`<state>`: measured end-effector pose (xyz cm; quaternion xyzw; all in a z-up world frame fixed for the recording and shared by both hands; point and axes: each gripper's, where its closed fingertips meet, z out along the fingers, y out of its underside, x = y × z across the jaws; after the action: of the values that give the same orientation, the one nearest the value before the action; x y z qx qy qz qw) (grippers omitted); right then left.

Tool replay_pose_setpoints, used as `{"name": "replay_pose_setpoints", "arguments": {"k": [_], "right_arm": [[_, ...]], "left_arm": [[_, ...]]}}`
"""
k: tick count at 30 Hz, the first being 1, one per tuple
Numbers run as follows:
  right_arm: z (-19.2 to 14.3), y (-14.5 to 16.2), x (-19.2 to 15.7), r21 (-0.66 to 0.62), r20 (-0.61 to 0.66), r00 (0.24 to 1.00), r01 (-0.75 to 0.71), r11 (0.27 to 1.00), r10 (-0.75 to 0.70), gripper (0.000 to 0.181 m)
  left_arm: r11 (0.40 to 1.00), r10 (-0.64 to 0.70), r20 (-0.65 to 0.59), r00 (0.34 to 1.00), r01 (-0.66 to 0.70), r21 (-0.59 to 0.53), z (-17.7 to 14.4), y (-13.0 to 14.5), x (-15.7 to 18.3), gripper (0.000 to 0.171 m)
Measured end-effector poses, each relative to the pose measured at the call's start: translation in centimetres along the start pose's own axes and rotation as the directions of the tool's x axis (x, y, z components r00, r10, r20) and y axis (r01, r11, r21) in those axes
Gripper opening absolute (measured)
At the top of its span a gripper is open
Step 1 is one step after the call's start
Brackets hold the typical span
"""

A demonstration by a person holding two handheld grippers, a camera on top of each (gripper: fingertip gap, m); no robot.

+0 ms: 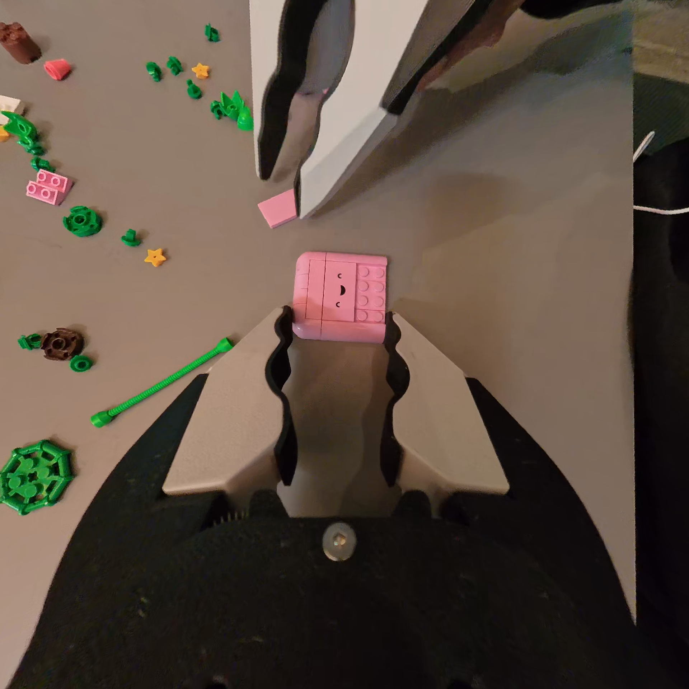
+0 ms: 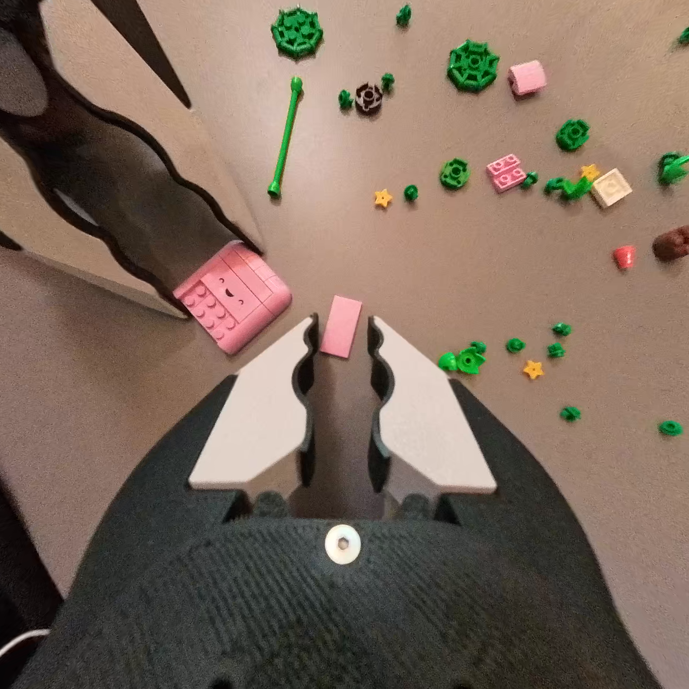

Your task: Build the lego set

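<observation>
Right wrist view: pink tile (image 2: 340,326) between gripper (image 2: 342,321) fingers

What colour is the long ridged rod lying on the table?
Bright green; the rod shows best in the right wrist view.

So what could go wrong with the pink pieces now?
The flat pink tile lies low on the table between the right gripper's open fingers, so they might skid over it or flick it away. The left gripper holds the pink face block only by its near end, so pressing the tile onto the bare studs could tip the block.
</observation>
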<state>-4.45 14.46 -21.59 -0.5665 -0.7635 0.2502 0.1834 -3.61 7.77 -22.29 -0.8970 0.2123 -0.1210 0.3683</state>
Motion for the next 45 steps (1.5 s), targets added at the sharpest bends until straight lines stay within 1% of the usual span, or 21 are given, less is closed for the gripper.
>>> {"name": "replay_pose_setpoints", "arguments": {"k": [2, 4, 6, 8, 10, 12, 13, 15, 17, 22, 23, 24, 27, 29, 32, 35, 37, 45], "right_arm": [[0.4, 0.4, 0.1, -0.020, 0.002, 1.000, -0.008, 1.000, 0.008, 0.025], [0.4, 0.5, 0.4, -0.024, -0.002, 1.000, 0.000, 1.000, 0.000, 0.014], [0.1, 0.6, 0.4, -0.029, -0.001, 1.000, 0.029, 0.999, -0.029, 0.014], [-0.6, -0.3, -0.6, 0.033, 0.033, 0.997, 0.074, 0.997, -0.076, 0.014], [-1.8, -1.6, -2.8, 0.116, 0.116, 0.980, 0.146, 0.982, -0.159, 0.014], [-2.5, -1.6, -6.2, 0.161, 0.242, 0.926, 0.256, 0.953, -0.290, 0.014], [-2.6, -1.2, -7.5, 0.171, 0.276, 0.891, 0.323, 0.931, -0.360, 0.014], [-2.1, -0.4, -8.6, 0.162, 0.269, 0.838, 0.447, 0.880, -0.475, 0.014], [-1.7, 0.0, -9.3, 0.160, 0.276, 0.800, 0.508, 0.846, -0.533, 0.014], [-1.3, 0.3, -9.2, 0.152, 0.313, 0.776, 0.529, 0.835, -0.548, 0.014], [-1.3, 0.2, -9.1, 0.152, 0.311, 0.775, 0.532, 0.833, -0.551, 0.014], [-1.3, 0.2, -9.1, 0.154, 0.312, 0.772, 0.535, 0.831, -0.555, 0.014], [-1.4, 0.1, -8.9, 0.151, 0.312, 0.770, 0.538, 0.829, -0.557, 0.014], [-1.2, 0.4, -8.8, 0.137, 0.312, 0.763, 0.554, 0.821, -0.566, 0.014], [-0.9, 0.6, -8.8, 0.128, 0.299, 0.747, 0.585, 0.801, -0.594, 0.014], [-0.9, 0.6, -8.9, 0.132, 0.299, 0.735, 0.600, 0.789, -0.609, 0.014], [-1.0, 0.7, -8.8, 0.130, 0.295, 0.727, 0.613, 0.779, -0.620, 0.014], [-1.0, 0.9, -8.2, 0.104, 0.273, 0.715, 0.643, 0.759, -0.643, 0.014]], "left_arm": [[1.000, 0.008, -0.008, 1.000, -0.008, 0.000, 0.0, 0.0, 0.2, 0.047], [1.000, 0.014, -0.013, 1.000, -0.014, -0.001, 0.0, 0.0, 0.3, 0.048], [1.000, 0.016, -0.013, 1.000, -0.016, -0.001, 0.0, 0.0, 0.3, 0.048], [1.000, 0.024, -0.020, 1.000, -0.024, -0.001, 0.0, 0.0, 0.5, 0.048], [1.000, 0.031, -0.021, 0.999, -0.031, -0.002, 0.0, 0.0, 0.6, 0.048], [0.999, 0.034, -0.024, 0.999, -0.034, -0.002, 0.0, 0.0, 0.6, 0.048], [0.999, 0.037, -0.029, 0.999, -0.037, -0.001, 0.0, 0.0, 0.7, 0.048], [0.999, 0.053, -0.038, 0.998, -0.053, -0.002, 0.0, 0.1, 1.0, 0.048], [0.997, 0.074, -0.044, 0.996, -0.074, -0.004, 0.0, 0.1, 1.2, 0.048], [0.996, 0.090, -0.041, 0.995, -0.091, -0.003, 0.0, 0.1, 1.4, 0.048], [0.995, 0.095, -0.046, 0.994, -0.095, -0.003, 0.0, 0.2, 1.5, 0.050], [0.994, 0.109, -0.062, 0.992, -0.110, -0.004, 0.0, 0.2, 1.8, 0.055], [0.990, 0.140, -0.069, 0.988, -0.140, -0.001, -0.1, 0.3, 2.2, 0.061], [0.991, 0.137, -0.070, 0.988, -0.137, -0.002, 0.0, 0.3, 2.2, 0.062], [0.993, 0.115, -0.077, 0.990, -0.116, -0.006, 0.0, 0.3, 2.1, 0.060], [0.994, 0.107, -0.077, 0.991, -0.108, -0.003, 0.0, 0.2, 2.0, 0.051], [0.995, 0.099, -0.076, 0.992, -0.099, -0.002, -0.1, 0.2, 1.9, 0.048], [0.996, 0.093, -0.076, 0.993, -0.093, -0.002, -0.1, 0.2, 1.8, 0.048]]}}
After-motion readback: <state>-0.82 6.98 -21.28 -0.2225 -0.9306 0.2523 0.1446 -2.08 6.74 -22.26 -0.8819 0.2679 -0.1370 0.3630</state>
